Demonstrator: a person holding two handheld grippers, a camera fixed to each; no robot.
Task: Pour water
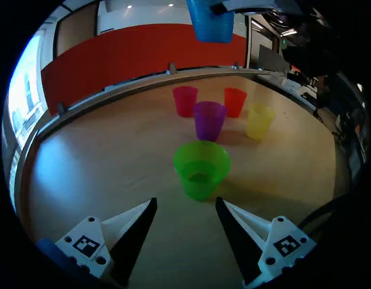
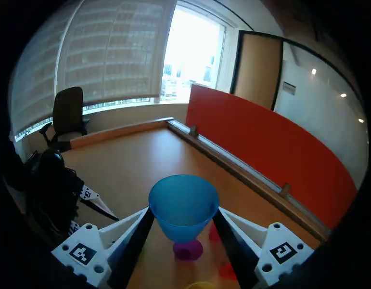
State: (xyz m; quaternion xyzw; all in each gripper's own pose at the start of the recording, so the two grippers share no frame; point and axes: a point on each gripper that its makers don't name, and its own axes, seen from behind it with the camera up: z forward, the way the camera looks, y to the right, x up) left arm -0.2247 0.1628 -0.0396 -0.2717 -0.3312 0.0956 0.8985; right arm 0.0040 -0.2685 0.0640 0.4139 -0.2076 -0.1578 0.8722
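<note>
Plenty of open wood on the table [image 1: 89, 164] toward the window side; its far edge runs along the red partition [image 1: 137, 58]. The left gripper [image 1: 185, 200] sits low, fingers apart, with the green cup [image 1: 202, 168] just ahead of the tips and untouched. Behind it stands the purple cup [image 1: 209, 119], then the pink cup [image 1: 185, 100], orange cup [image 1: 234, 101] and yellow cup [image 1: 260, 120], crowding that stretch. High above, the right gripper [image 2: 184, 210] is clamped on the blue cup [image 2: 184, 204], upright over the purple one. An office chair [image 2: 67, 113] waits by the window.
</note>
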